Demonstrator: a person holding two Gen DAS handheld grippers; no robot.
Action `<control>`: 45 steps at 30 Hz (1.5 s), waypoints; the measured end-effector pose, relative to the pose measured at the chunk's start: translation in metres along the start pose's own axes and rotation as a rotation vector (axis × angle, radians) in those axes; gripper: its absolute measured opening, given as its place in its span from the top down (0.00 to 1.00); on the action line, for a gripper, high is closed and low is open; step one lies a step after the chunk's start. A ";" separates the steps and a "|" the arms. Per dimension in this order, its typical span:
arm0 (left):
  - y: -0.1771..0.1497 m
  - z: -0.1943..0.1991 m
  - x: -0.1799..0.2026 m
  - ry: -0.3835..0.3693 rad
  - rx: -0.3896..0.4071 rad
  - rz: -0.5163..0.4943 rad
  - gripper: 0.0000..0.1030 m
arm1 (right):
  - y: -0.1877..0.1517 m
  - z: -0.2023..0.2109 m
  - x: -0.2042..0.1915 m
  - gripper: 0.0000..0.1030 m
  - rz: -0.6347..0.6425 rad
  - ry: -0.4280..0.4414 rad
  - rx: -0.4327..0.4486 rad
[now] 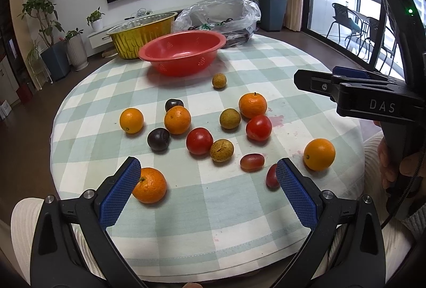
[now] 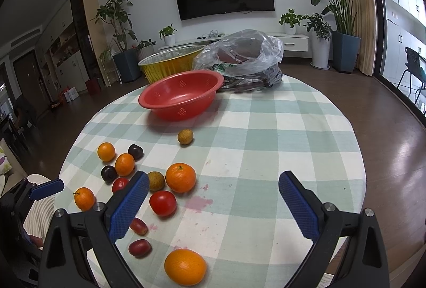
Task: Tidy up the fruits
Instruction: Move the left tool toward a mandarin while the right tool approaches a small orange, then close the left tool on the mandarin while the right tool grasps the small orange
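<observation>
Both tongs gape wide, empty: left tongs (image 1: 207,176) low centre of frame, right tongs (image 2: 213,192) likewise. Fruits scattered mid-frame on round bench with green-white checked cloth (image 1: 239,208); red perforated plastic basin (image 1: 183,51) upper centre, empty.

Likely step: first pick. Nearest: stemmed orange mandarin (image 1: 149,184) beside left pad. Centre jaws over it, squeeze gently, lift clear of neighbours.

Hidden: clear plastic bag (image 1: 221,16) contents murky; gold foil pan (image 1: 143,32) interior unseen.
</observation>
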State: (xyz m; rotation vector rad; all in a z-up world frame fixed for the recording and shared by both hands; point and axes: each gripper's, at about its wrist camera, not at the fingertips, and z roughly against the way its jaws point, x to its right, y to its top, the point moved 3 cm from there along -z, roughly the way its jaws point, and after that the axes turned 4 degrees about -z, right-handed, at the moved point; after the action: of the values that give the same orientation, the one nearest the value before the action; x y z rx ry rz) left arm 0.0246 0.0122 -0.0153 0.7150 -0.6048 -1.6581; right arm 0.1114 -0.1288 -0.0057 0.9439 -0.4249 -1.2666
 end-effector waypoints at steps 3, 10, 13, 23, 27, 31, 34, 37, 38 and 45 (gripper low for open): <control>0.000 -0.001 -0.001 0.001 -0.002 0.005 0.00 | 0.000 0.000 0.000 0.03 0.001 -0.001 0.000; -0.003 -0.003 -0.012 0.010 -0.009 0.025 0.00 | -0.002 0.000 -0.002 0.03 0.012 0.000 -0.005; -0.003 -0.004 -0.018 0.016 -0.013 0.039 0.00 | -0.003 -0.002 -0.004 0.03 0.035 -0.002 -0.013; -0.009 -0.009 -0.054 0.022 -0.034 0.117 0.00 | -0.007 -0.002 -0.012 0.03 0.113 -0.008 -0.036; -0.014 -0.014 -0.069 0.020 -0.050 0.152 0.00 | -0.008 -0.004 -0.016 0.03 0.123 -0.009 -0.044; -0.017 -0.020 -0.082 0.010 -0.065 0.185 0.00 | -0.009 -0.005 -0.018 0.03 0.126 -0.008 -0.047; -0.019 -0.027 -0.088 0.008 -0.075 0.201 0.00 | -0.010 -0.007 -0.021 0.03 0.132 -0.008 -0.050; -0.019 -0.032 -0.088 0.014 -0.082 0.190 0.02 | -0.010 -0.010 -0.023 0.03 0.137 -0.009 -0.055; -0.019 -0.034 -0.087 0.017 -0.086 0.185 0.08 | -0.011 -0.010 -0.023 0.03 0.138 -0.008 -0.057; -0.028 -0.057 -0.088 -0.029 -0.179 0.184 0.43 | -0.012 -0.014 -0.023 0.03 0.136 -0.010 -0.071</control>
State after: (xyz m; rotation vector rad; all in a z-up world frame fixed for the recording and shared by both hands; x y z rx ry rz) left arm 0.0606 0.1032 -0.0621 0.4917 -0.5185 -1.5311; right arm 0.1077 -0.1028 -0.0183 0.8353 -0.4424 -1.1561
